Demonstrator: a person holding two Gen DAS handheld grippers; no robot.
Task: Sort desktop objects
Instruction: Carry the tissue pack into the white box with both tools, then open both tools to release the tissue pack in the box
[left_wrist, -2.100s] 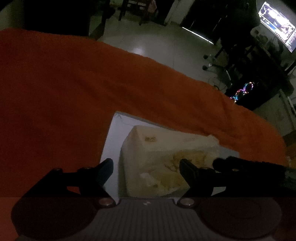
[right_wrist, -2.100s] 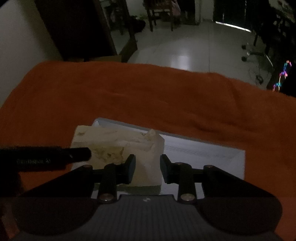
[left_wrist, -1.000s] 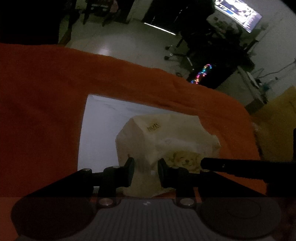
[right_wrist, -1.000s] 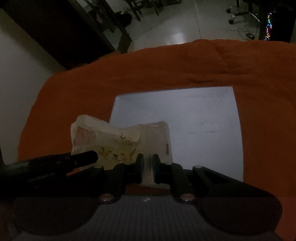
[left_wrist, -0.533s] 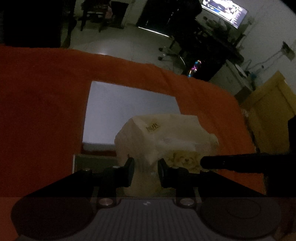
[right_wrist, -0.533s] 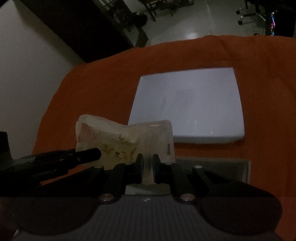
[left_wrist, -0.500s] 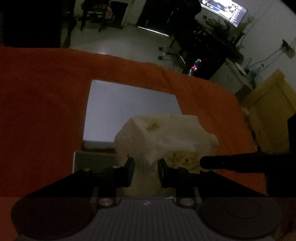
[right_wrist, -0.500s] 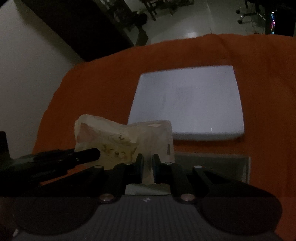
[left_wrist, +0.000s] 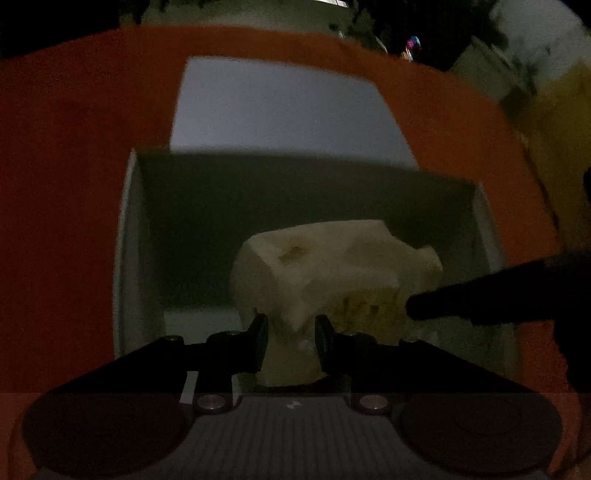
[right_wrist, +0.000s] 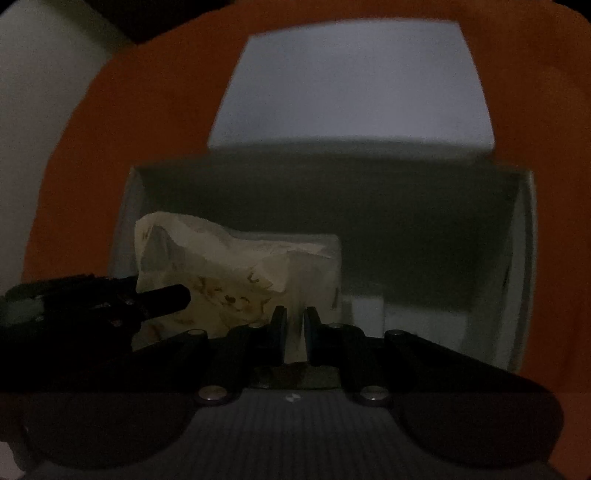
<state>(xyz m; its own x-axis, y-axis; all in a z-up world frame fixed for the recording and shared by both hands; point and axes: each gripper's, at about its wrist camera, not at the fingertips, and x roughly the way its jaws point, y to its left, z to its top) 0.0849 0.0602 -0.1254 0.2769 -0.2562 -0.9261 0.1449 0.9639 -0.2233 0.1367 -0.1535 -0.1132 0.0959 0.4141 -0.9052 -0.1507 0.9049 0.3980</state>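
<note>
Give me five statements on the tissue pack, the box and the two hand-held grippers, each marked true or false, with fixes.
1. Both hand-held grippers hold the tissue pack. True: the left hand-held gripper and the right hand-held gripper are each shut on an end of it.
2. The pack lies on the white lid. False: it is over the open box, nearer than the lid.
3. The cloth under everything is blue. False: it is orange.
4. The white lid lies beyond the box. True.
5. The left hand-held gripper is wide open and holds nothing. False: its fingers pinch the pack.
</note>
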